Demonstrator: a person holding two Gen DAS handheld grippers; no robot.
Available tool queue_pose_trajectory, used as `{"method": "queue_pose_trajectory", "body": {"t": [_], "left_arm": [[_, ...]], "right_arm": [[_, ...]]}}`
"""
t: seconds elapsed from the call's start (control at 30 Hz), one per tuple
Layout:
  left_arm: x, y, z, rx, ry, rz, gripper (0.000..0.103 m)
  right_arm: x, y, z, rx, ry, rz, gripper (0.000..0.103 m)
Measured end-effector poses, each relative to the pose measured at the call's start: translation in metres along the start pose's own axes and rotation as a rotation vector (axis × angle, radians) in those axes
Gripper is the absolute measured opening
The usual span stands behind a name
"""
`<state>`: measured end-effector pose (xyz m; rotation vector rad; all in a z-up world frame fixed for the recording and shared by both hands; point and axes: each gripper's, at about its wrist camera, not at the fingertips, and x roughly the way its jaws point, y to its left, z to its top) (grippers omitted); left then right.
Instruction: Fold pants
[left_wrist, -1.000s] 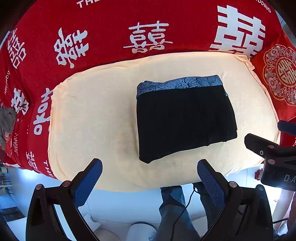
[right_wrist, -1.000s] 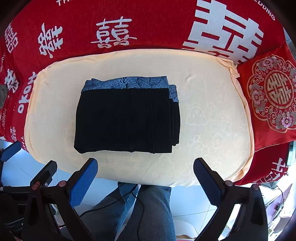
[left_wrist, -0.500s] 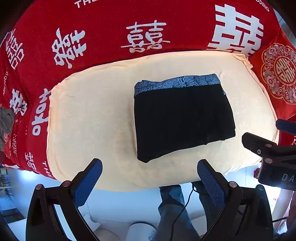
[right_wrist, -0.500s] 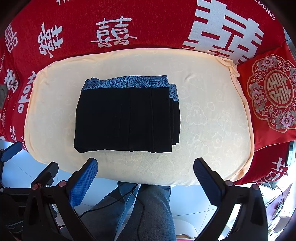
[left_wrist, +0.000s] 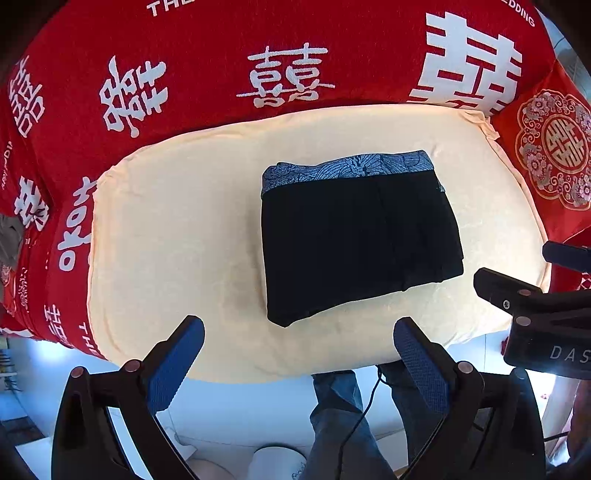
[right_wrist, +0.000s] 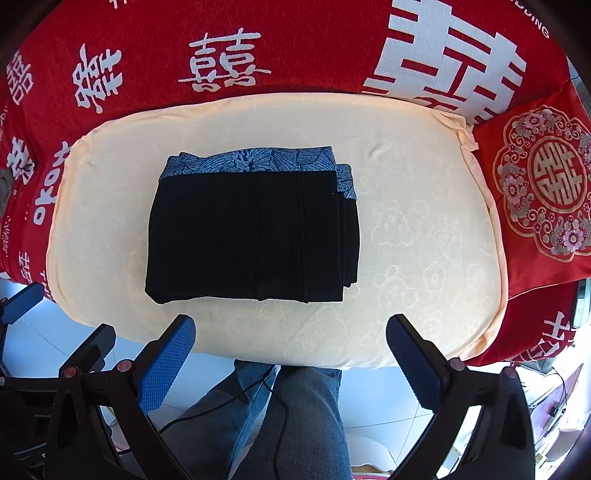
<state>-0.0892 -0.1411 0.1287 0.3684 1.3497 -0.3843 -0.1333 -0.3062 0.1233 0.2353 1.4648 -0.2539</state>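
Note:
Black pants (left_wrist: 358, 240) with a blue patterned waistband lie folded into a compact rectangle on a cream cushion (left_wrist: 177, 229); they also show in the right wrist view (right_wrist: 251, 236). My left gripper (left_wrist: 299, 343) is open and empty, held back above the cushion's near edge, apart from the pants. My right gripper (right_wrist: 290, 341) is open and empty too, above the near edge of the cushion (right_wrist: 424, 240). The right gripper's black body shows at the right of the left wrist view (left_wrist: 535, 306).
A red sofa cover (left_wrist: 221, 55) with white characters rises behind the cushion. A red embroidered pillow (right_wrist: 543, 184) lies at the right. The person's jeans-clad legs (right_wrist: 295, 424) and a black cable are below, over a pale tiled floor.
The left wrist view has drifted slightly, so the pants sit a little further left in it. The pants have not moved and both grippers stay open.

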Motion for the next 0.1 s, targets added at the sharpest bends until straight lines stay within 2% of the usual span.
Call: {"method": "queue_pose_trajectory", "body": {"t": [0.1], "left_arm": [[0.0011,-0.0003,0.0004,0.009,0.009,-0.004,0.103]], "right_arm": [[0.0002,-0.0002,0.0003,0.002,0.003,0.0,0.103]]}}
